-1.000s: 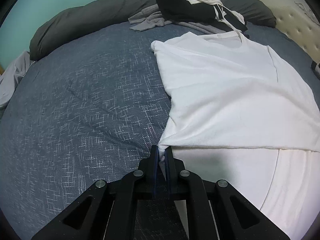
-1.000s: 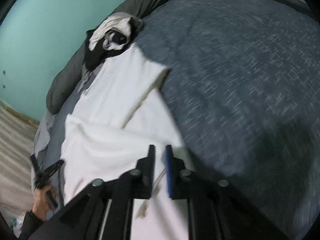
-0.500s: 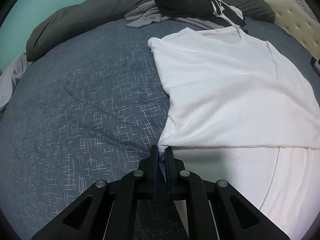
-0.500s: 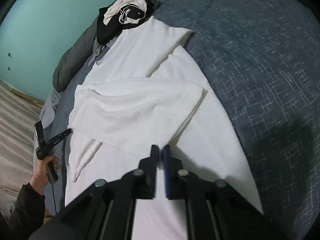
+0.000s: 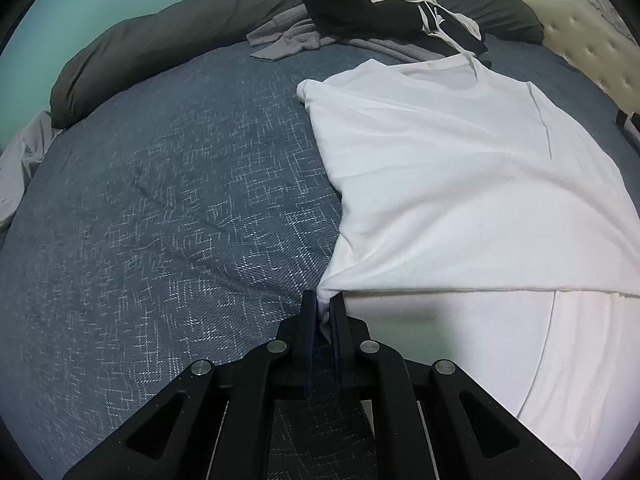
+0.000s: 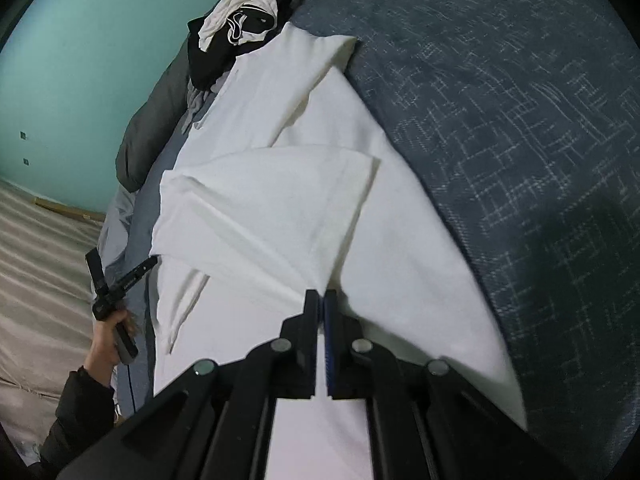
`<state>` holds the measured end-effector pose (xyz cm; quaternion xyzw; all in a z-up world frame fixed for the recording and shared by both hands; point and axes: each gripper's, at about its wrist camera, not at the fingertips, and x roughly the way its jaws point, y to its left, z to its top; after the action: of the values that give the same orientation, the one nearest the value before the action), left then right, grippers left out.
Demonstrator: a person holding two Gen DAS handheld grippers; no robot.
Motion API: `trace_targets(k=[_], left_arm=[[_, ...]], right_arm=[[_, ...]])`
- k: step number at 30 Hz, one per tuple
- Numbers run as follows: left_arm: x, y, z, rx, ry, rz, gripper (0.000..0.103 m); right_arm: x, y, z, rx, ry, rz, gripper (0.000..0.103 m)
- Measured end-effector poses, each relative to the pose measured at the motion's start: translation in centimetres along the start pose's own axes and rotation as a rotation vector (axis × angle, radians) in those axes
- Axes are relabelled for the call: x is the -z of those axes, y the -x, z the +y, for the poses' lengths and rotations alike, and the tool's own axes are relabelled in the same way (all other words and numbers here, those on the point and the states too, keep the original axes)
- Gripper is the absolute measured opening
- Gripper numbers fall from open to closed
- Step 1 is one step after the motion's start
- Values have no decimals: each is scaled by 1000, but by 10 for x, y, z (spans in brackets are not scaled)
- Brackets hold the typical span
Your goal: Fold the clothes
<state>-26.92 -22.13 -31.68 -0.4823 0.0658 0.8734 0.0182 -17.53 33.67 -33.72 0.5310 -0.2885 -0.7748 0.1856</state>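
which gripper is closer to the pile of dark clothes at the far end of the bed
Neither clearly. The left gripper and the right gripper both sit at the white t-shirt's near end, far from the clothes pile.

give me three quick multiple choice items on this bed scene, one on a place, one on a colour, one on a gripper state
1. Where does the pile of dark clothes lie?
A. beyond the white t-shirt's collar
B. on the floor
C. under the shirt's hem

2. What colour is the wall?
A. yellow
B. teal
C. red

3. What is the left gripper doing?
A. open over bare bedspread
B. shut on a black garment
C. shut on the white t-shirt

Answers: 1 A, the pile sits past the neckline; 2 B, the wall reads teal; 3 C, white cloth is pinched between its fingers.
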Motion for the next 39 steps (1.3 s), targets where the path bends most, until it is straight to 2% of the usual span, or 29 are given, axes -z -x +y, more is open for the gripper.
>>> trace_targets(k=[4,7,11,12,13,14,15,20,26,30,31,32,34,38,39], left_arm=[[2,-3,1,5,11,-3,6],[3,-2,5,29,42,-8,6],[2,-1,12,78,94,1,7],[2,-2,12,82,102,2,6],[2,-2,13,86,109,3,6],[3,-2,13,88,115,4,6],[3,-3,11,83,110,5,6],[2,-5,10,77,107,9,6],[2,-6,11,87,106,5,6],[4,-6,12,98,111,-3,6],[4,-6,12,101,112,-6,6],[5,-6,13,104,113,-8,6],[5,-6,13,107,113,-11,6],[5,-7,13,107,113,-13,6],[5,-7,13,109,115,-13,6]], right_arm=[[-5,11,1,31,-14,-27,3],[-15,27,9,63,-22,-80,6],[-51,21,49,89,131,-69,7],[-65,9,61,77,169,-45,9],[-78,-3,73,65,207,-21,18],[-92,-16,85,52,245,4,34],[-104,-33,96,51,269,27,38],[-143,-110,151,76,466,132,38],[-159,-181,190,103,574,208,38],[-158,-201,198,86,603,244,32],[-158,-203,198,86,604,244,25],[-158,-204,199,86,606,243,13],[-158,-206,199,86,609,240,4],[-158,-211,199,85,615,236,1],[-164,-207,193,88,581,210,1]])
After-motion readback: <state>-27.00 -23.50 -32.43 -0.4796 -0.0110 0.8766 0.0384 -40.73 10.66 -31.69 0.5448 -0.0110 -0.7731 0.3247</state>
